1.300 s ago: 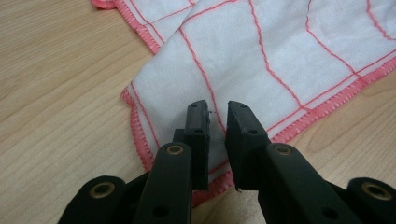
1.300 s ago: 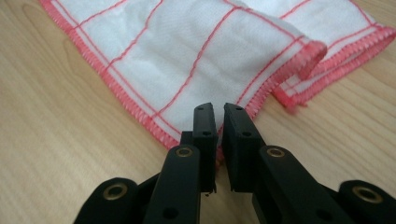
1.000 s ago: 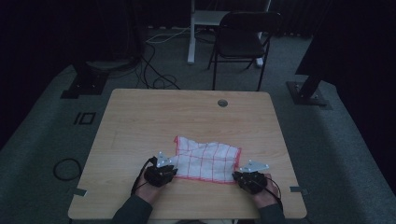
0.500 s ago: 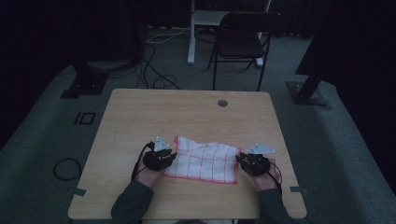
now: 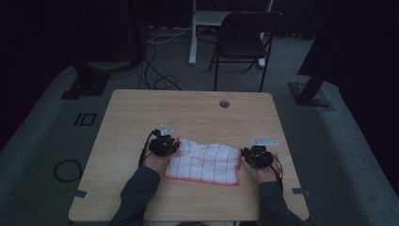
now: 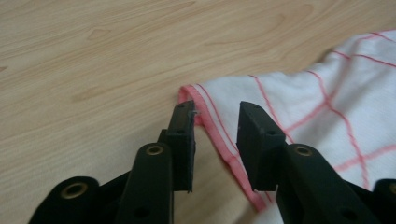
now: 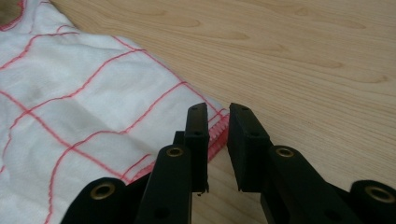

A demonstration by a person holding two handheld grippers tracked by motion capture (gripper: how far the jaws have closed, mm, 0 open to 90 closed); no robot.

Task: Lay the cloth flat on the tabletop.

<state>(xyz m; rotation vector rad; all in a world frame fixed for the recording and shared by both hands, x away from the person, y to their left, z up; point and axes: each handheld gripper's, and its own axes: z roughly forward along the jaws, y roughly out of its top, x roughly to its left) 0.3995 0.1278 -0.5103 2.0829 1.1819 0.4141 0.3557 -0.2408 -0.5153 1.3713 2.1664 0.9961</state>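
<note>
A white cloth (image 5: 207, 162) with a red grid and red hem lies spread on the wooden table (image 5: 188, 108). My left gripper (image 5: 175, 144) sits at its far left corner. In the left gripper view the cloth (image 6: 299, 93) has its hem running between the jaws of my left gripper (image 6: 215, 109), which have just been opening and stand apart from it. My right gripper (image 5: 243, 158) is at the cloth's right edge. In the right gripper view a corner of the cloth (image 7: 70, 93) lies in the narrow gap of my right gripper (image 7: 217, 114), whose jaws have just been closing without pressing it.
A round cable hole (image 5: 224, 103) sits near the table's far edge. A dark folding chair (image 5: 244, 37) and a white stand (image 5: 194, 33) are on the floor beyond the table. Cables (image 5: 157, 80) lie on the floor at the far left.
Both hands have moved away from the table's near edge, up along the cloth's sides. The left jaws stand wider apart. The cloth lies about where it was.
</note>
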